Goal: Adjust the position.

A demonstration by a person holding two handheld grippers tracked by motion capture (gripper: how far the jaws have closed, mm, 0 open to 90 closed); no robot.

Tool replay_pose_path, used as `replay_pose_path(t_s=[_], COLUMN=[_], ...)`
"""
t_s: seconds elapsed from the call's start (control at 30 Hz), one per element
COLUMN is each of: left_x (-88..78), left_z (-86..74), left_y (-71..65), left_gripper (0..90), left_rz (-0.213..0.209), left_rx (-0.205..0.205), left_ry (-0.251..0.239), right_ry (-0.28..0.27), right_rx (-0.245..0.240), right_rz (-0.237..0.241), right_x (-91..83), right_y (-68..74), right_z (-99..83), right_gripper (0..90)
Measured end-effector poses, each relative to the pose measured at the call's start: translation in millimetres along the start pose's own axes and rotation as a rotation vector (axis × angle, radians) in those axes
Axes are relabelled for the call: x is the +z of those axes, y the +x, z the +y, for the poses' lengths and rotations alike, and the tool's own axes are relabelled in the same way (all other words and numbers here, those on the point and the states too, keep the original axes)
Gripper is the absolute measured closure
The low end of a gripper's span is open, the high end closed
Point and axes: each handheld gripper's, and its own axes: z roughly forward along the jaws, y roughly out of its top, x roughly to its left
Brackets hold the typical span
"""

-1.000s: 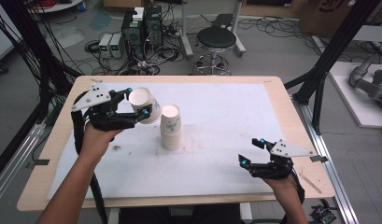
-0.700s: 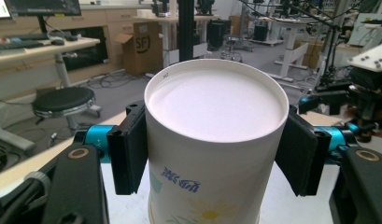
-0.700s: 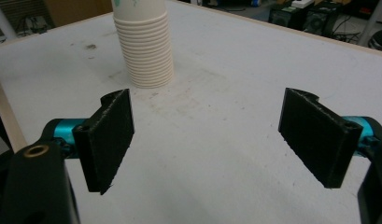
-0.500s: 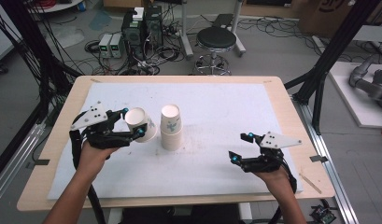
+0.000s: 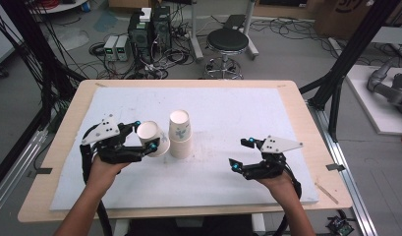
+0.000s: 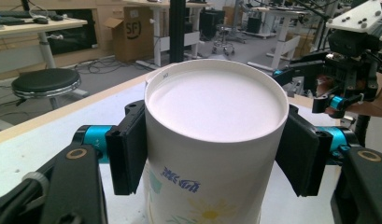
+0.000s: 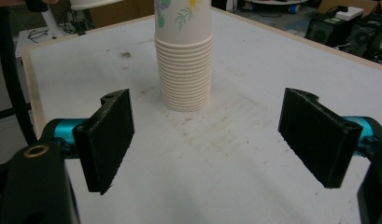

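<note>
We are holding a single paper cup (image 5: 153,138) upside down in the left gripper (image 5: 145,139), just to the left of the stack of cups (image 5: 180,133) that is standing upside down near the middle of the white mat (image 5: 267,113) on the table (image 5: 66,123). In the left gripper view the cup (image 6: 215,149) is sitting between the two black jaws, with the left one against its wall and the right one at its other side; the jaws have just been opening a little, and we are reading them as still clasping the cup. In the high view the cup is leaning slightly, its flat bottom facing up and toward the camera, and it is almost touching the stack; whether its rim is resting on the mat we cannot tell.

We are keeping the right gripper (image 5: 242,155) well to the right of the stack, low over the mat, pointing back toward it. In the right gripper view its jaws are standing wide apart with nothing between them, and the stack (image 7: 183,56) is rising beyond them, its many rims layered at the base and a flower print on the top cup. The left gripper's cable (image 7: 11,70) is hanging to the left of the stack there.
</note>
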Motion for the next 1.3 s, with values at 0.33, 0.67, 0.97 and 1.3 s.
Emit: replay_pose_path(t_s=[0.33, 0.67, 0.97, 1.3], left_x=[10.1, 26.4, 43.8, 55.2], left_z=[-11.1, -13.3, -13.5, -12.1], left_y=[-4.8, -18.2, -31.7, -42.2], left_gripper=[32.9, 33.2, 33.5, 34.0], left_rz=[-0.035, -0.121, -0.2, -0.275], left_rx=[-0.027, -0.006, 0.018, 0.039], left_ry=[0.016, 0.03, 0.059, 0.072], right_ry=[0.009, -0.006, -0.008, 0.009], right_rx=[-0.007, -0.04, -0.057, -0.066], right_rz=[0.047, 0.109, 0.148, 0.195], right_x=[9.1, 16.0, 23.4, 32.7], right_y=[5.3, 16.6, 24.6, 32.9], right_z=[-1.9, 1.2, 2.9, 4.8], right_gripper=[18.7, 18.7, 18.7, 18.7])
